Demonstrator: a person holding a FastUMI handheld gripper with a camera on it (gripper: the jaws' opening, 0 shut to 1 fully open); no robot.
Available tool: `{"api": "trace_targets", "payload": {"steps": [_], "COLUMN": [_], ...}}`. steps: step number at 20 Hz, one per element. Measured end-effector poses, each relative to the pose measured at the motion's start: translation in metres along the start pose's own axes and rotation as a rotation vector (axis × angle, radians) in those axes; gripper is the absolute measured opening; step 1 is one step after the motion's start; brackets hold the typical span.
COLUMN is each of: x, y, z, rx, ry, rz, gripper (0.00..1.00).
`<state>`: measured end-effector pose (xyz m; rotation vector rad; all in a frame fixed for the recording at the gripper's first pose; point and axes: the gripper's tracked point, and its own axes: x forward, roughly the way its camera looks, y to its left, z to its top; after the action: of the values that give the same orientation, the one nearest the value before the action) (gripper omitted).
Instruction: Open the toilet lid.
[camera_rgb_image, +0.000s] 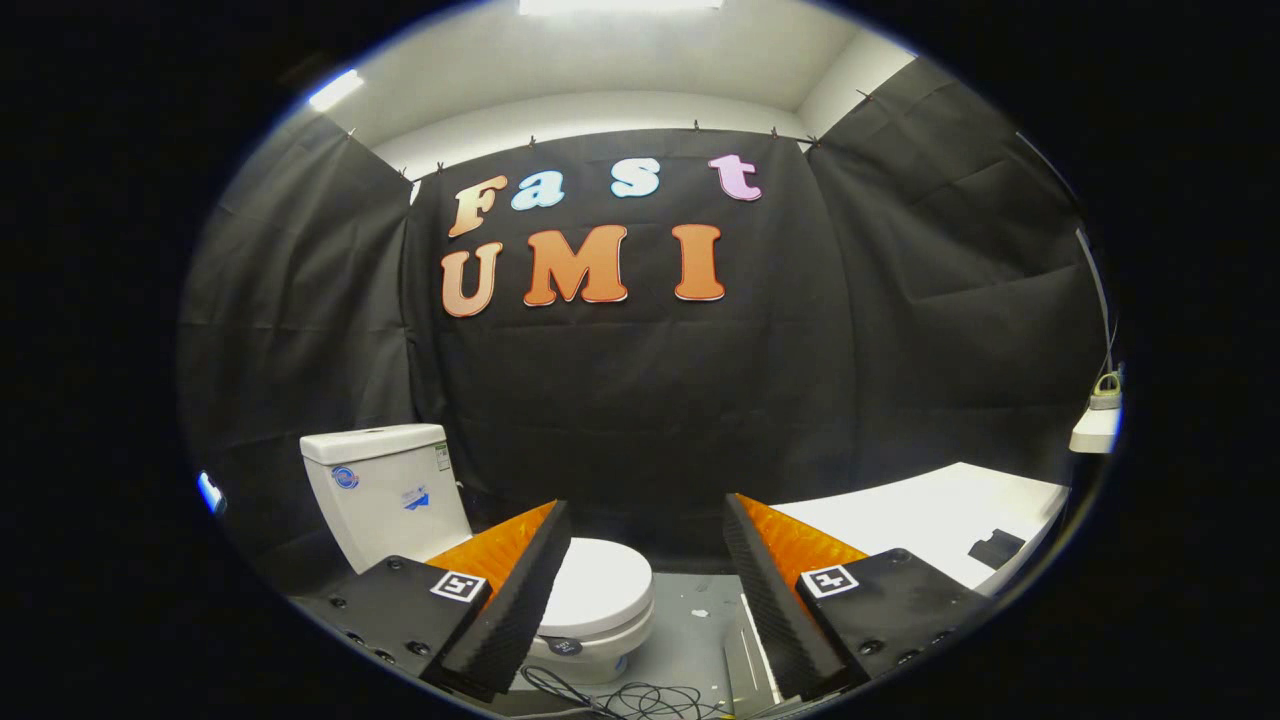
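A white toilet stands ahead and to the left of me, its tank (385, 490) against the black cloth wall. Its lid (600, 585) lies flat and closed over the bowl (590, 645), partly hidden behind my left finger. My gripper (645, 555) is open, with a wide gap between the two fingers and nothing held. The lid sits just beyond and below the left finger (525, 585). The right finger (765, 590) is off to the right of the toilet, over the grey floor.
A white table (940, 520) with a small dark object (995, 548) on it stands to the right. Loose black cables (620, 698) lie on the grey floor (690, 630) in front of the toilet. A small white shelf (1095, 430) hangs on the right wall.
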<state>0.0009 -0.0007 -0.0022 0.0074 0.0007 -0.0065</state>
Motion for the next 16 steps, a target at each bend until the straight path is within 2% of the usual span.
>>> {"api": "trace_targets", "payload": {"steps": [7,11,14,16], "x": [0.003,0.012,0.036,0.058], "y": [0.001,0.017,0.026,0.040], "z": [0.008,-0.001,-0.009,-0.034], "rx": [0.014,0.053,0.135,0.216], "ry": [-0.032,-0.011,0.000,0.046], "rz": [-0.004,0.026,0.023,0.030], "gripper": [0.99,0.99,0.99,0.98]}}
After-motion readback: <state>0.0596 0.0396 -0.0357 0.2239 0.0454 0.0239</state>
